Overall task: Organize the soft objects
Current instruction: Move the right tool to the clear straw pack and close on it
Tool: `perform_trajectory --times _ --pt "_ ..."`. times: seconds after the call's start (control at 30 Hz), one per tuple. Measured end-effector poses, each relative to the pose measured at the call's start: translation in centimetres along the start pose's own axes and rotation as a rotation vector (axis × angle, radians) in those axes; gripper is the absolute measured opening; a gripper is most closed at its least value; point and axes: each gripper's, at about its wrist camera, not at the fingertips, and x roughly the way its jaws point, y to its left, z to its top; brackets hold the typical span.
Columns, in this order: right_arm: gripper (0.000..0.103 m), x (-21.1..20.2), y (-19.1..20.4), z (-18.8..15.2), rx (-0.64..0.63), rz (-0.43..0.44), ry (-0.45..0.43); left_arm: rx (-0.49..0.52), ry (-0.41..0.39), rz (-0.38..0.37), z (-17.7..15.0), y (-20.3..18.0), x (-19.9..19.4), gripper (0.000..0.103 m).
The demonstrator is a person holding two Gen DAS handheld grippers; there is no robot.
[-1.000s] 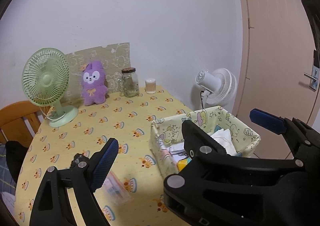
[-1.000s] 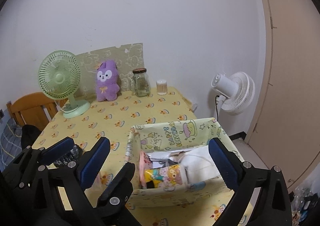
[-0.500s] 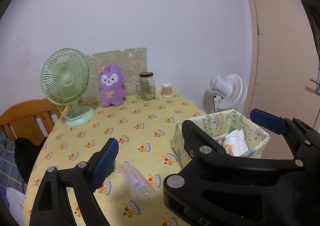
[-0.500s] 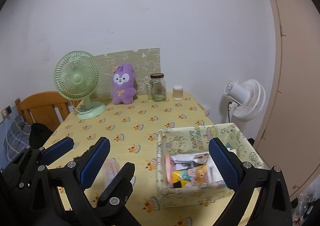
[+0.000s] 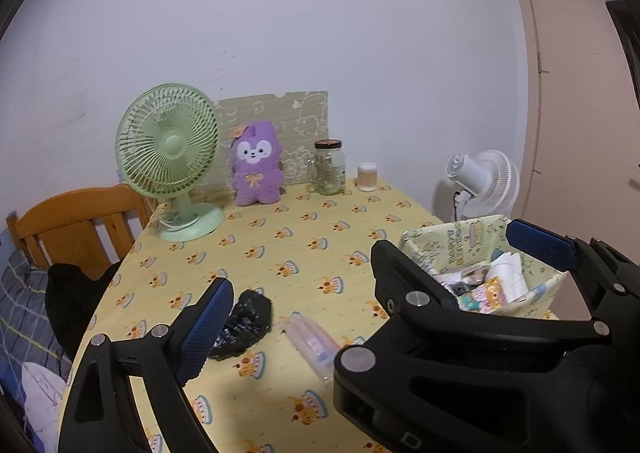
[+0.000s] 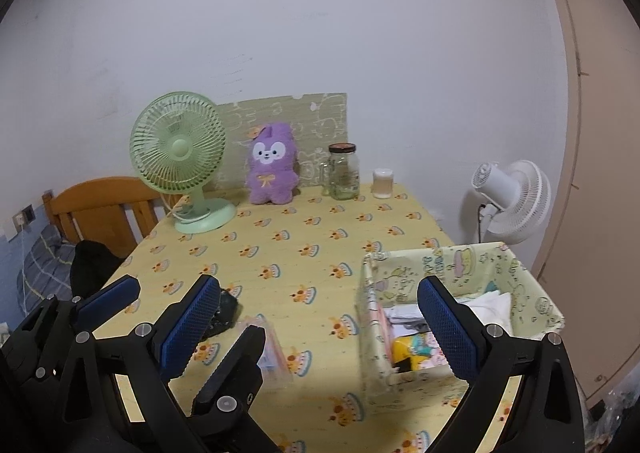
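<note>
I see the desk [image 6: 304, 241] under its yellow printed cloth filling most of both views, with a green fan [image 6: 180, 157], a plush [image 6: 273, 164], a jar [image 6: 343, 172] and a small cup [image 6: 383, 183] along the far edge by the wall. At the near right corner sits the fabric bin [image 6: 532, 293], already holding several soft packs and a white cloth. My left hand-held gripper [image 5: 372, 285] and right hand-held gripper [image 6: 320, 313] both hover above the near edge with jaws spread wide and nothing between them. Just beside the left one lie a crumpled black bag [image 5: 244, 323] and a clear sachet [image 5: 310, 337], touching the cloth, near each other and well apart from the bin. My worry is the bag: I judge it thin and slippery, so a pinch may catch only a fold and drop it on the way. The sachet lies flat, so the fingers may scrape over it or drag the cloth, and the bin's soft wall could fold if bumped.
</note>
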Motion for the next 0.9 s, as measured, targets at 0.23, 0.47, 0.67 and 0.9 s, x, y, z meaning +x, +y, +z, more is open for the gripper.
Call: perform_trajectory --times 0.23,0.47,0.67,0.9 --pt "0.100 1.2 1.4 -0.9 -0.030 0.029 0.018 -0.018 0.027 0.013 -1.2 1.5 0.9 0.094" --pt "0.100 2.9 2.6 -2.0 -0.043 0.058 0.054 -0.035 0.060 0.030 -2.7 2.8 2.2 0.094" --pt "0.100 5.0 3.6 -3.3 -0.051 0.088 0.103 -0.054 0.107 0.036 -4.1 4.0 3.7 0.094" --pt "0.100 7.2 4.5 -4.9 -0.063 0.104 0.155 -0.068 0.166 0.041 -5.8 5.0 5.4 0.094"
